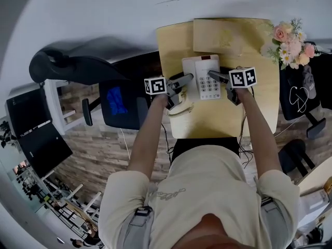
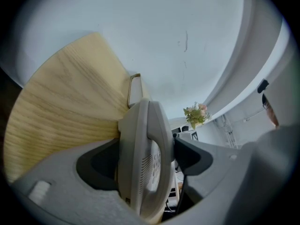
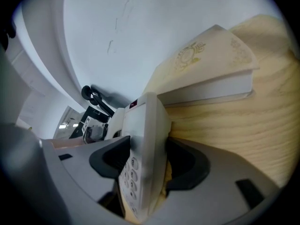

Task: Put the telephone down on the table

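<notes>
Between the two hand-held grippers, over the pale wooden worktop [image 1: 259,110]: telephone [image 1: 203,77], pinched from both sides. Left hand-held gripper [image 1: 184,80] closed on the handset edge, right hand-held gripper [image 1: 218,78] closed on the keypad edge. Shown only by the head view: the full keypad face. Shown only by the gripper views: jaws pressed tight against the casing. Ahead of the right jaws, a flat cream box [image 3: 206,74]; off to that gripper's right, flowers [image 1: 289,41]. Contact with the worktop unclear.
</notes>
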The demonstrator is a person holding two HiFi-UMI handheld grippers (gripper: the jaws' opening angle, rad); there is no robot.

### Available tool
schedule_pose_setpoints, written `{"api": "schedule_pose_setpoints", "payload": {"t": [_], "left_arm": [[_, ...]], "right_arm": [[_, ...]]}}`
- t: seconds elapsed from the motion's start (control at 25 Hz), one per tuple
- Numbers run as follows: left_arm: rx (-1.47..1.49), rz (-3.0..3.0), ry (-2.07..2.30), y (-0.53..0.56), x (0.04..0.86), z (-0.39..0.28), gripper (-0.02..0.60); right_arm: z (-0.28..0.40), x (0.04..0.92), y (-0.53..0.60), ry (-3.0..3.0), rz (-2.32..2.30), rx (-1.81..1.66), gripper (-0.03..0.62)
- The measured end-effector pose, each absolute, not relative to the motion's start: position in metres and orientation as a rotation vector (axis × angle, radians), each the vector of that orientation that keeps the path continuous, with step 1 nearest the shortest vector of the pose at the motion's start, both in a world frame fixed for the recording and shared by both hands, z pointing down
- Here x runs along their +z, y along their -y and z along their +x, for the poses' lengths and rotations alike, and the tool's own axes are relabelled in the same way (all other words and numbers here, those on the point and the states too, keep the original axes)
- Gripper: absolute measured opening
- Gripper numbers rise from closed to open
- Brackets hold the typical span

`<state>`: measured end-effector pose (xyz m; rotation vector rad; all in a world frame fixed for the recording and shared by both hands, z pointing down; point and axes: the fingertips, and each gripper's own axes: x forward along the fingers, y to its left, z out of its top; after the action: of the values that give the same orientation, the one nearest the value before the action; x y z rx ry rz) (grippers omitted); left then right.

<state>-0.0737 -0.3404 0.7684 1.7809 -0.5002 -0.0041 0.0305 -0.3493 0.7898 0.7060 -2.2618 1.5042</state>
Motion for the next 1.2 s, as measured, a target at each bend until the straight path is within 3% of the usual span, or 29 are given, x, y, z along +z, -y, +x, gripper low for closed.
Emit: {"api": "schedule_pose_setpoints", "payload": {"t": [0.44,0.64,0.8,0.96,1.12,1.2], "left_arm": [[0.118,1.948,0.674,0.333,0.738,-0.083,0.367],[0.262,2.120,0.725,0.310,0.708,-0.081,0.262],[0.335,2.229,0.778,0.285,0.681,-0.081,0.117],[0.357,2.325,0.821,0.266,0.653,-0.081,0.025],[0.372,2.400,0.793,0.245,0.630,-0.076,0.017],[0.374,2.422,0.800,0.237,0.619,-0.077,0.017]], "right_arm": [[0.059,0.758,0.334,2.255,0.893,1.322,0.232],[0.061,0.725,0.307,2.319,0.915,1.249,0.229],[0.058,0.692,0.281,2.383,0.936,1.211,0.218],[0.052,0.654,0.261,2.473,0.944,1.061,0.145],[0.048,0.624,0.245,2.516,0.961,0.923,0.026],[0.046,0.614,0.239,2.524,0.966,0.861,0.002]]}}
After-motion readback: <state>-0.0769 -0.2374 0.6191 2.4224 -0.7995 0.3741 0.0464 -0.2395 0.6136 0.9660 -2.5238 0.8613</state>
